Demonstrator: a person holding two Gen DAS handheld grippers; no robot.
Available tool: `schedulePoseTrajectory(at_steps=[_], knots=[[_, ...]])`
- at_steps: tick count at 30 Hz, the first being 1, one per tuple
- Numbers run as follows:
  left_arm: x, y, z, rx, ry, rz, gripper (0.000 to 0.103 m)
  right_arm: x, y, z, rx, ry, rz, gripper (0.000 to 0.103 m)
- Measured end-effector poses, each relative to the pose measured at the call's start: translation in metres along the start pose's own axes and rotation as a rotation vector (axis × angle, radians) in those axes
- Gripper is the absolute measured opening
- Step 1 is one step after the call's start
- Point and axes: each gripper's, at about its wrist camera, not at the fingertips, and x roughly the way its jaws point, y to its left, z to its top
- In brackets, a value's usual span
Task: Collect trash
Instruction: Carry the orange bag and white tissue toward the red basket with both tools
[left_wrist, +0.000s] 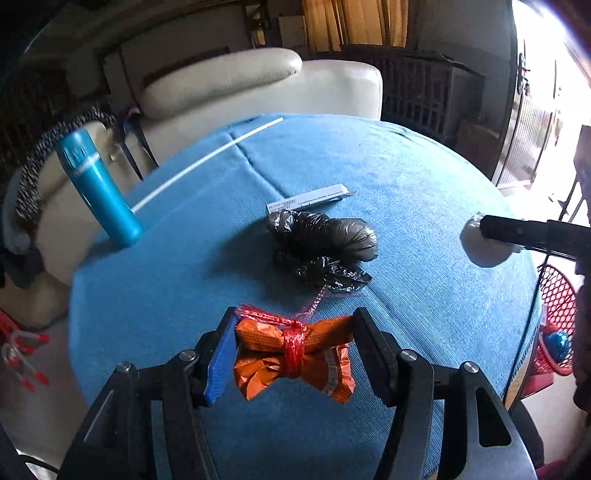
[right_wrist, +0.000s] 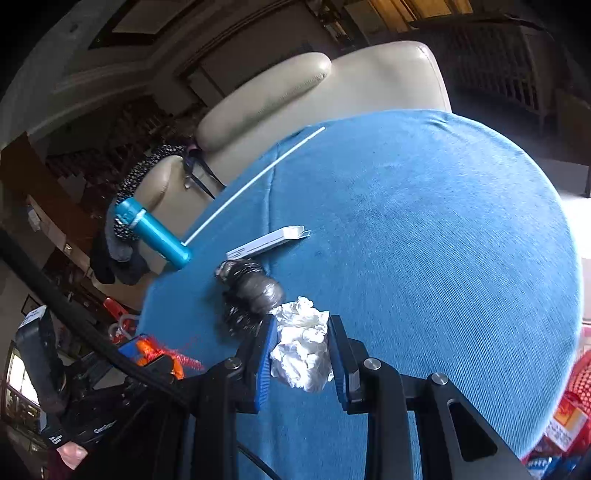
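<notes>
Orange wrapper (left_wrist: 291, 354), tied with red net, sits clamped in the left gripper (left_wrist: 293, 350) above the blue worktop (left_wrist: 406, 177). Right gripper (right_wrist: 301, 354) squeezes a crumpled white tissue (right_wrist: 301, 350). On the worktop lie a black bag (left_wrist: 325, 243), a white box (left_wrist: 306, 201) and a teal bottle (left_wrist: 98, 184).

Both grippers: black angular linkage frames, silver round pivot screws behind the fingers (left_wrist: 373, 350), blue ribbed pads (right_wrist: 263, 365) on inner faces.
</notes>
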Motion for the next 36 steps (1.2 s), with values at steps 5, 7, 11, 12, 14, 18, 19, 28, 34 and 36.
schedulePoseTrajectory(at_steps=[5,7,11,12,14,18,19,28,34,36], knots=[[-0.021,-0.017,-0.001,0.035,-0.025,0.037,0.063,-0.023,0.0,-0.014,0.005,-0.026,0.01,0.03],[-0.027,-0.023,-0.002,0.049,-0.038,0.047,0.063,-0.03,-0.001,-0.018,0.006,-0.035,0.011,0.03],[-0.035,-0.033,0.0,0.068,-0.056,0.059,0.063,-0.042,-0.002,-0.024,0.008,-0.049,0.016,0.03],[-0.036,-0.034,0.0,0.071,-0.058,0.061,0.063,-0.045,-0.002,-0.025,0.007,-0.052,0.016,0.03],[-0.038,-0.037,0.0,0.075,-0.061,0.064,0.063,-0.05,-0.001,-0.027,0.006,-0.058,0.017,0.03],[-0.038,-0.043,0.001,0.084,-0.059,0.072,0.063,-0.056,-0.002,-0.028,0.007,-0.068,0.021,0.03],[-0.038,-0.044,0.001,0.085,-0.059,0.072,0.063,-0.058,-0.003,-0.029,0.008,-0.07,0.022,0.03],[-0.041,-0.054,0.001,0.105,-0.06,0.079,0.063,-0.069,-0.011,-0.036,0.026,-0.086,0.027,0.03],[-0.044,-0.063,0.001,0.124,-0.065,0.084,0.063,-0.076,-0.015,-0.04,0.039,-0.094,0.031,0.03],[-0.045,-0.067,0.001,0.129,-0.064,0.082,0.063,-0.078,-0.017,-0.041,0.042,-0.098,0.03,0.03]])
